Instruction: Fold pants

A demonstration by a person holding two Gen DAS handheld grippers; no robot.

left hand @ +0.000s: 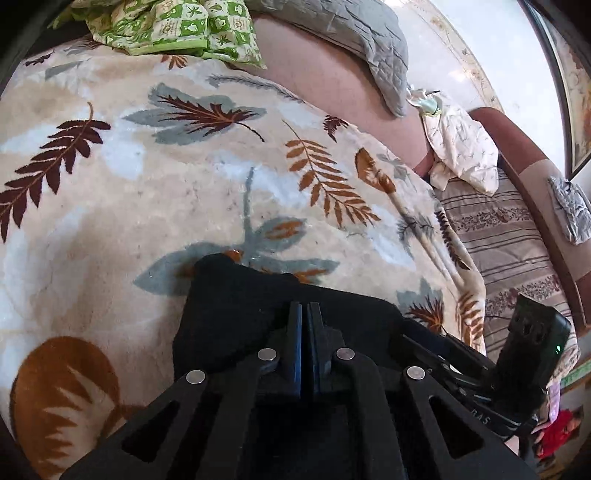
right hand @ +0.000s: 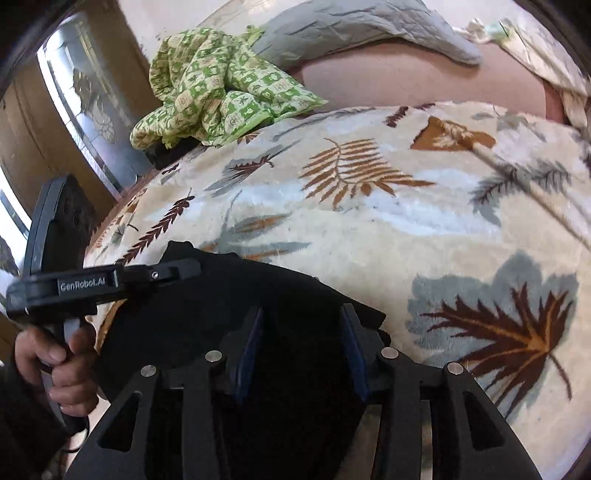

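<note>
On the wide leaf-patterned blanket (left hand: pixel 147 192) the black pants (left hand: pixel 236 299) lie bunched at the near edge, the left gripper (left hand: pixel 305 314) pinched tight on their cloth and the right gripper (right hand: pixel 303 317) spread wide above them — best it bite a matching edge before both lift evenly.

Both wrist cameras sit low and close over the leaf-patterned blanket (left hand: pixel 155 192), looking forward across it toward the green checked cloth (left hand: pixel 173 26) at its far edge. The left view has that cloth at upper left; the right view (right hand: pixel 221 85) at upper centre-left. Both share the blanket, cloth and black pants (left hand: pixel 236 306).
</note>
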